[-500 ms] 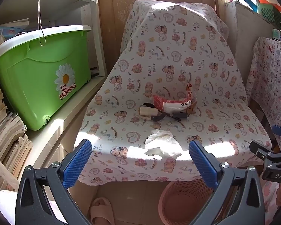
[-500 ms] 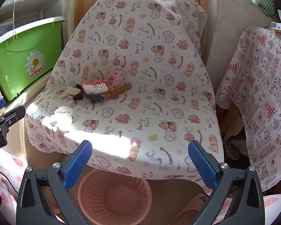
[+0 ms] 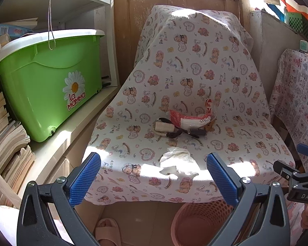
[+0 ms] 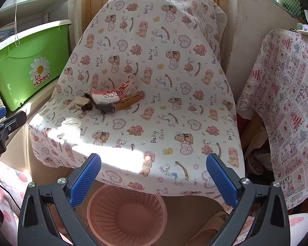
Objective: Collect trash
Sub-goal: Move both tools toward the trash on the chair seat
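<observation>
A chair draped in a bear-print cloth (image 3: 195, 78) (image 4: 174, 86) holds the trash. A crumpled white tissue (image 3: 177, 161) (image 4: 70, 124) lies near the seat's front edge. Behind it sit a red-and-white plastic wrapper (image 3: 192, 117) (image 4: 113, 94), a small pale roll (image 3: 161, 126) (image 4: 81, 101), dark scraps (image 3: 186, 132) (image 4: 104, 108) and a brown piece (image 4: 128, 103). My left gripper (image 3: 154, 176) hovers open just in front of the tissue. Above a pink mesh basket (image 4: 126, 215) (image 3: 197, 223) on the floor, my right gripper (image 4: 154, 176) is open and holds nothing.
A green lidded bin (image 3: 45, 82) stands on a low shelf at the left, with stacked books (image 3: 4, 143) beside it. A cloth-covered table (image 4: 287, 102) is at the right. A slipper (image 3: 106, 231) lies on the floor by the basket.
</observation>
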Demonstrator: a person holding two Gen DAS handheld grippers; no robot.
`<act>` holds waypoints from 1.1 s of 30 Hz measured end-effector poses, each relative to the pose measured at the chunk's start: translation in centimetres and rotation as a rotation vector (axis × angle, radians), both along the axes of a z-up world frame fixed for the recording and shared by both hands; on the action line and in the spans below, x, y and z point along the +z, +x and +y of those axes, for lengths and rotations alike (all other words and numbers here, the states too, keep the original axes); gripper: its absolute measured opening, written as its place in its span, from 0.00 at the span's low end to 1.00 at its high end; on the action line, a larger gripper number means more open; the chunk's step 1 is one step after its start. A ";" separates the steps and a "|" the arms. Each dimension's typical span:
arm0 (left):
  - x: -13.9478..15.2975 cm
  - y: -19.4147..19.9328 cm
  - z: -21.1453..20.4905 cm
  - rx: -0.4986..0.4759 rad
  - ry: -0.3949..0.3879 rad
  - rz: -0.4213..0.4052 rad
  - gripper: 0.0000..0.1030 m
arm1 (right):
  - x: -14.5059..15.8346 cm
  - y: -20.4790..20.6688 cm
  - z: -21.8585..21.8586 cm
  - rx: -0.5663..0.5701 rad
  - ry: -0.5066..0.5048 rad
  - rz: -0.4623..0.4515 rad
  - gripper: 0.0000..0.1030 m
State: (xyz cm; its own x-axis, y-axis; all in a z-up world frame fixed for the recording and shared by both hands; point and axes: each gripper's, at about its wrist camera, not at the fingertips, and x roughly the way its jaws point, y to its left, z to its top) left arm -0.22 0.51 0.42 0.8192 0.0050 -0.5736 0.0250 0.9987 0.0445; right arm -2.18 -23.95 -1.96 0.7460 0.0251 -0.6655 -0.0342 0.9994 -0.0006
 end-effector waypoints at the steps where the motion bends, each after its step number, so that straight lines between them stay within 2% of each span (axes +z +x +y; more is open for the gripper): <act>1: 0.0 0.0 0.0 0.000 0.000 0.002 0.99 | 0.0 0.0 0.1 0.002 -0.001 0.000 1.00; 6: 0.0 0.0 -0.1 0.010 0.002 0.002 0.99 | 0.1 -0.1 0.4 0.021 -0.006 0.004 1.00; 11: -0.4 0.3 -0.3 -0.007 0.024 0.038 0.96 | 0.1 -0.2 0.6 0.022 -0.021 -0.003 1.00; 14: -1.1 0.7 -0.2 -0.014 -0.014 0.058 0.95 | 0.2 -0.2 0.7 0.022 -0.025 -0.007 1.00; 16: -1.4 0.9 0.0 -0.014 -0.049 0.074 0.92 | 0.2 -0.3 0.8 0.025 -0.034 -0.013 1.00; 18: -1.7 1.1 0.5 0.002 -0.095 0.086 0.78 | 0.2 -0.4 0.9 0.023 -0.044 -0.021 1.00; 20: -2.0 1.3 0.8 0.017 -0.104 0.102 0.76 | 0.2 -0.5 1.0 0.023 -0.048 -0.025 1.00; 22: -2.2 1.5 0.9 0.023 -0.095 0.111 0.76 | 0.2 -0.6 1.0 0.016 -0.048 -0.027 1.00; 28: -2.1 1.5 1.4 0.040 -0.142 0.112 0.79 | 0.2 -0.5 0.8 0.009 -0.038 -0.023 1.00; 31: -1.9 1.6 1.0 0.032 -0.094 0.101 0.85 | 0.2 -0.5 0.8 0.009 -0.038 -0.023 1.00; 33: -1.8 1.6 0.9 0.045 -0.069 0.083 0.96 | 0.1 -0.5 0.8 0.009 -0.039 -0.024 1.00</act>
State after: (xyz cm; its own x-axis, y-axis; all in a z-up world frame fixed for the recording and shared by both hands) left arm 1.36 1.41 -1.40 0.7689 -0.0014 -0.6393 -0.0191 0.9995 -0.0251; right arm -2.69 -23.18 -1.82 0.7618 0.0060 -0.6478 -0.0426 0.9983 -0.0409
